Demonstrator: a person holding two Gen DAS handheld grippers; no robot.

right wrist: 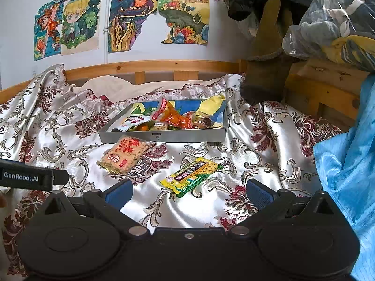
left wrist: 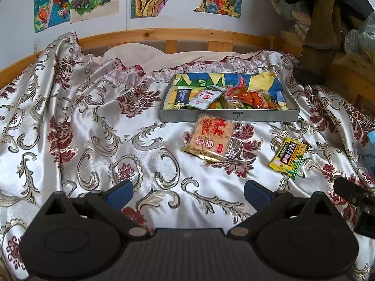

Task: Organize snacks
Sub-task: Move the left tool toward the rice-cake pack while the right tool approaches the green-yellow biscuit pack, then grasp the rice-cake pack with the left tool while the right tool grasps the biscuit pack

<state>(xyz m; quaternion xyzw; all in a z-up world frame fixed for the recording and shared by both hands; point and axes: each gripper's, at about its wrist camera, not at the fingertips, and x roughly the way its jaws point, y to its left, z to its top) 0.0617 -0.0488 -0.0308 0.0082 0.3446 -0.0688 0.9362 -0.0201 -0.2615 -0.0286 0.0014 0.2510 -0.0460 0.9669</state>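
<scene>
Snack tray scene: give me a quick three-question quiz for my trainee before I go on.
1. True or false: both grippers are open and hold nothing.
2. How many snack packets lie on the bedspread outside the grey tray?
3. Which packet lies straight ahead of the right gripper? A) rice cracker packet B) yellow-green snack packet C) orange packet in the tray

Key
1. True; the left gripper too.
2. Two: the rice cracker packet and the yellow-green snack packet.
3. B
</scene>
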